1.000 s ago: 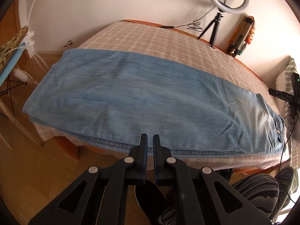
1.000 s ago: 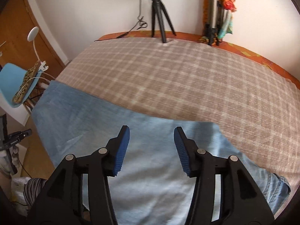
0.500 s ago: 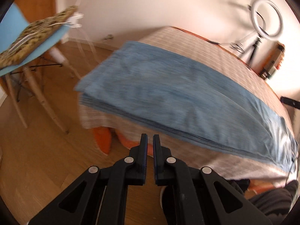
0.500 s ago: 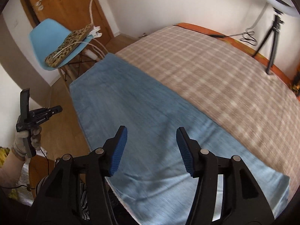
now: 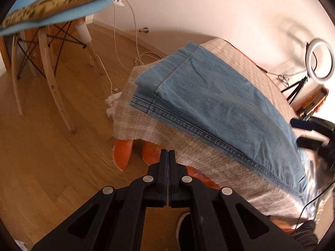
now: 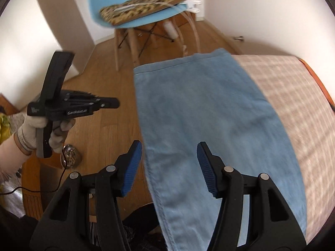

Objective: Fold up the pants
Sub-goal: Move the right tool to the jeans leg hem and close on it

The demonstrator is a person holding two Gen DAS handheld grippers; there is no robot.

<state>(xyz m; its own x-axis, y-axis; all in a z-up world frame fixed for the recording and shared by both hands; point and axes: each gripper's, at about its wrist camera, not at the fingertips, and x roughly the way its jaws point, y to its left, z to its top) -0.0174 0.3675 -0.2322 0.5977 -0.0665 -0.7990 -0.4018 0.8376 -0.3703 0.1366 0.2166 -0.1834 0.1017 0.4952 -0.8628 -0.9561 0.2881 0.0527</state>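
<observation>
Light blue jeans (image 5: 219, 104) lie folded lengthwise along the near edge of a table under a checked cloth (image 5: 167, 129); the hem end points toward the chair. My left gripper (image 5: 168, 151) is shut with nothing in it, off the table's corner over the wooden floor. In the right wrist view a gloved hand holds the left gripper (image 6: 116, 104) left of the jeans (image 6: 199, 115). My right gripper (image 6: 169, 146) hangs open above the jeans' near edge, pads clear of the cloth. In the left wrist view the right gripper (image 5: 296, 131) shows blurred at the right edge.
A blue chair with a leopard-print cushion (image 5: 52, 12) stands on the floor beyond the hem end, also in the right wrist view (image 6: 146, 4). White cables (image 5: 125, 62) trail on the floor. A ring light on a tripod (image 5: 319, 60) stands at the far table edge.
Both grippers have swept along the jeans toward the hem end. The left one has left the table's side and now hangs past its corner. The right has rolled, still open.
</observation>
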